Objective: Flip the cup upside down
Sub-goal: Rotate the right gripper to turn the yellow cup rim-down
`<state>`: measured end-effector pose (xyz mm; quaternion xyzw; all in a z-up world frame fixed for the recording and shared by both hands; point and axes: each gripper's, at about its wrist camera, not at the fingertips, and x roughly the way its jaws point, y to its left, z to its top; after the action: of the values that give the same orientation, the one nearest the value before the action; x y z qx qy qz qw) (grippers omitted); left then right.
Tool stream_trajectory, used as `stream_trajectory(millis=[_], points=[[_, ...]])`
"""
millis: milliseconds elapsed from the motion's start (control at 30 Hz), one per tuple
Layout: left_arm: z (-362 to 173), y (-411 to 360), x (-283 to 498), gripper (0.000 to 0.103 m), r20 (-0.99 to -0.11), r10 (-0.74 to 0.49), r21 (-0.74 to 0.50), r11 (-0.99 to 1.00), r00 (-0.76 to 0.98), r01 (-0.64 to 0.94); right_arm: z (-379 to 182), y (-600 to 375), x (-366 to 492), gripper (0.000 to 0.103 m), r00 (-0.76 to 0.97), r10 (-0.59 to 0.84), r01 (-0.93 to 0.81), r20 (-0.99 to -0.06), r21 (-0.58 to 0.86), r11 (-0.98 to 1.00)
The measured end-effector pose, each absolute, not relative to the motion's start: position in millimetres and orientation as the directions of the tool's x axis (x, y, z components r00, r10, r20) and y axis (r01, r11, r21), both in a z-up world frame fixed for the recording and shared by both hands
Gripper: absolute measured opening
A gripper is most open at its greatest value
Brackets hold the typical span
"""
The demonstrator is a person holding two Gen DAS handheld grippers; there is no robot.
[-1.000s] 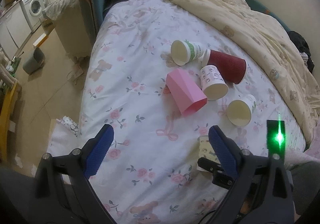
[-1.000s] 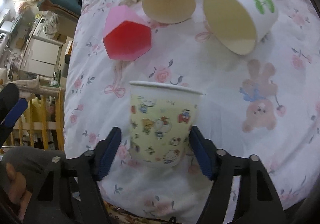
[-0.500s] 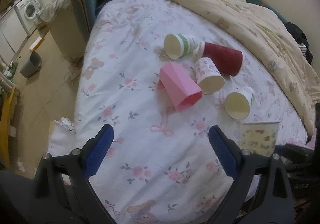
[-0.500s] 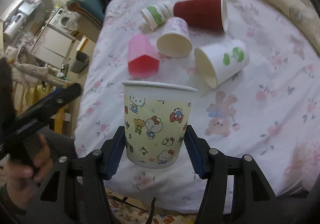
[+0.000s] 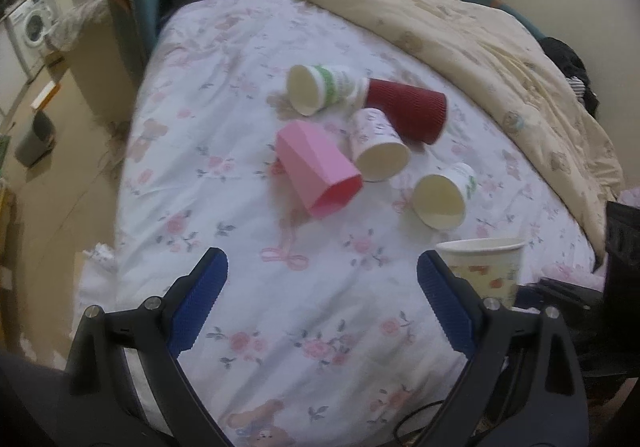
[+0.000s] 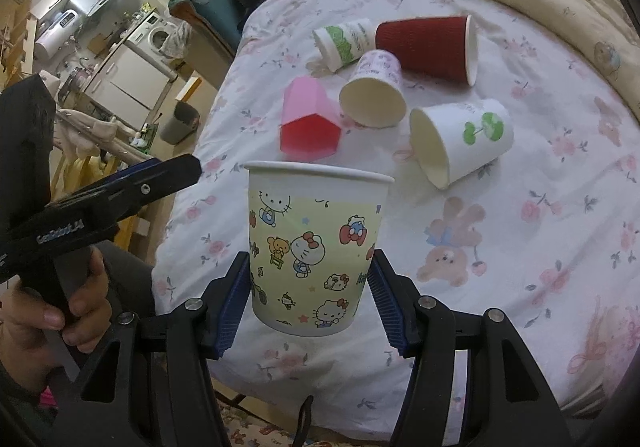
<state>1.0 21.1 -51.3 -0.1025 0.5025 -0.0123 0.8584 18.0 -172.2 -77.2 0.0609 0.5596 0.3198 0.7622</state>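
My right gripper (image 6: 308,301) is shut on a yellow cartoon-print paper cup (image 6: 316,247). The cup is upright, mouth up, held in the air above the floral bed sheet (image 6: 540,247). The same cup (image 5: 486,267) shows at the right in the left wrist view, just beyond my left gripper's right finger. My left gripper (image 5: 320,299) is open and empty above the near part of the bed; it also shows at the left in the right wrist view (image 6: 132,183), held by a hand.
Several cups lie on their sides mid-bed: a pink faceted cup (image 5: 316,171), a red ribbed cup (image 5: 408,111), a green-banded white cup (image 5: 320,87), a pink-print cup (image 5: 378,145) and a white cup with a green mark (image 5: 444,195). A beige duvet (image 5: 460,27) lies behind.
My right gripper closed on the cartoon cup and lifted it off the sheet, pulling back from the other cups. The left gripper stayed open and drew back slightly.
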Motion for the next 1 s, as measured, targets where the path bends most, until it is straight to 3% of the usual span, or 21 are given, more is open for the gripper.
stream_trajectory(millis=[267, 400, 633, 1000], points=[[-42, -8, 0, 0.094, -0.801, -0.343, -0.334, 0.936, 0.49, 0.11, -81, -168, 17, 0.061, 0.144, 0.558, -0.434, -0.817, 0.454, 0.778], [-47, -17, 4, 0.094, -0.825, -0.303, -0.285, 0.952, 0.478, 0.113, -73, -164, 12, 0.06, 0.155, 0.583, -0.472, -0.798, 0.459, 0.753], [-56, 7, 9, 0.094, -0.833, -0.307, -0.335, 0.942, 0.461, 0.022, -66, -162, 6, 0.059, 0.184, 0.586, -0.504, -0.789, 0.435, 0.746], [-62, 13, 12, 0.094, -0.856, -0.256, -0.299, 0.954, 0.449, -0.026, -62, -171, 4, 0.059, 0.203, 0.592, -0.489, -0.78, 0.442, 0.751]])
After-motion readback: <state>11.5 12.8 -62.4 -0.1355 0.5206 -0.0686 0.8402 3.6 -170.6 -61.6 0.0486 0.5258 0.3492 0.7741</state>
